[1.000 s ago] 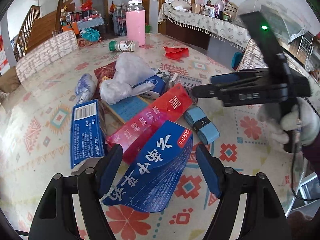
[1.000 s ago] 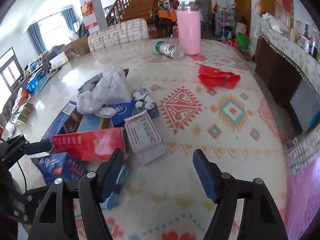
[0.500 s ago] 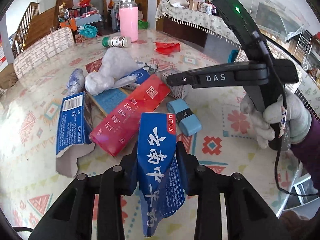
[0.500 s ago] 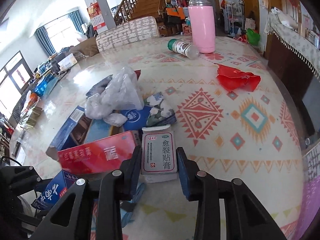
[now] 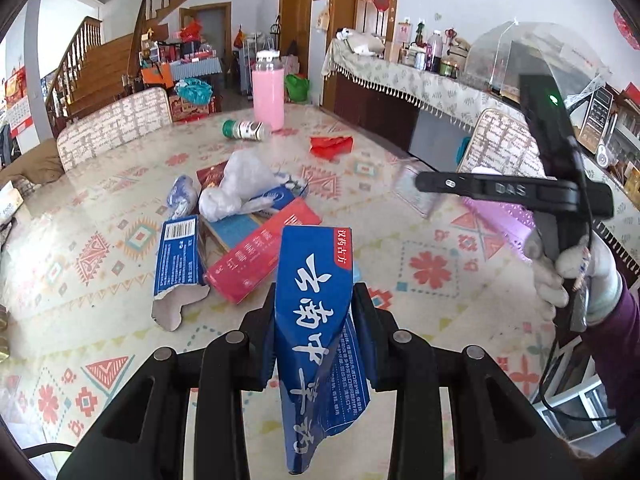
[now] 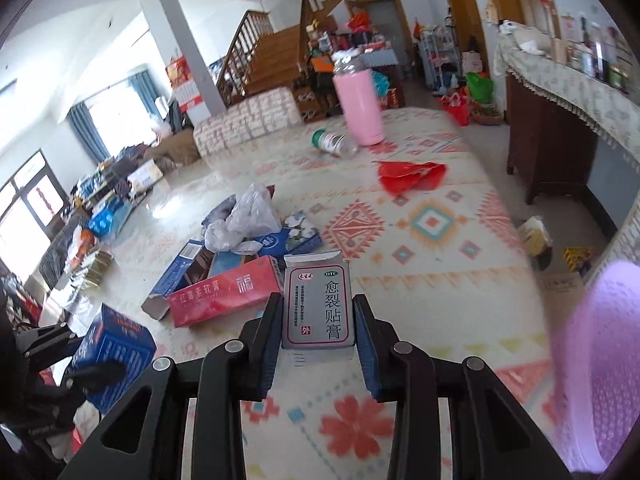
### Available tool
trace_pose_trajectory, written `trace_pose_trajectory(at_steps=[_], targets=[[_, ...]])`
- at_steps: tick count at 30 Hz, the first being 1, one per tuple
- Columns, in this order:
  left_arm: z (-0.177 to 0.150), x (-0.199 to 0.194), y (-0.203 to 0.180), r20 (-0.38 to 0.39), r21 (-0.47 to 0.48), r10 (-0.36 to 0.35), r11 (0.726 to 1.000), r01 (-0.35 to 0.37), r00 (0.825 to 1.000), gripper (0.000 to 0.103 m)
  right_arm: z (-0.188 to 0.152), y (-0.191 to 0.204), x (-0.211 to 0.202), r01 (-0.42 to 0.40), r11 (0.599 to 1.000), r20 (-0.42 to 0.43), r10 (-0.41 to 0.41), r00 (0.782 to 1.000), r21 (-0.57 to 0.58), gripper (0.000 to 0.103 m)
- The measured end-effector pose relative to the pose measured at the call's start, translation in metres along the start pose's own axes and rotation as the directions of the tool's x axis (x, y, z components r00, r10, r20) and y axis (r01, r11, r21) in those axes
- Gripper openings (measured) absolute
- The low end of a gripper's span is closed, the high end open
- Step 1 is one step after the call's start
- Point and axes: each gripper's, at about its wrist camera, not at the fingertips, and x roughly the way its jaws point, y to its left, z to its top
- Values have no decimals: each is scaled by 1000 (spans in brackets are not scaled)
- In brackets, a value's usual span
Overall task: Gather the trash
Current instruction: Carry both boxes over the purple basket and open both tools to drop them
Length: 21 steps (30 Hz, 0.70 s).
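1. Left wrist view: left gripper (image 5: 314, 336) has its jaws clamped on a blue carton (image 5: 316, 320), squeezed and creased between the pads and held above the worktop (image 5: 420, 300).
2. Same view: on the worktop behind it lie a red box (image 5: 260, 258), a torn blue box (image 5: 176, 256), a crumpled plastic bag (image 5: 236, 188), a red wrapper (image 5: 332, 146), a small bottle (image 5: 244, 130) on its side and an upright pink flask (image 5: 268, 94).
3. Same view, right side: a gloved hand (image 5: 572, 276) holds the right gripper's black handle.
4. Right wrist view: right gripper (image 6: 318, 328) has its jaws gripping a grey-and-white medicine box (image 6: 316, 304), upright between the pads and off the worktop.
5. Same view: the blue carton is at lower left in the left gripper; a purple basket (image 6: 592, 360) fills the right edge.
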Motion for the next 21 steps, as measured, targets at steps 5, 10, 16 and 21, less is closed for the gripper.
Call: trace_pose_trajectory(at_steps=[5, 10, 16, 21], targets=[[7, -8, -23, 19, 11, -23, 1000, 23, 1000, 33, -17, -19, -40, 20, 999, 45, -22, 999, 47, 37], [21, -5, -48, 26, 11, -67, 998, 67, 997, 33, -32, -48, -76, 53, 993, 84, -62, 995, 106, 37], [44, 17, -77, 7, -14, -154, 988, 154, 988, 33, -43, -91, -121, 85, 978, 149, -115, 982, 192, 37], [70, 52, -114, -28, -20, -242, 970, 241, 970, 33, -50, -128, -151, 117, 962, 186, -165, 968, 247, 37]])
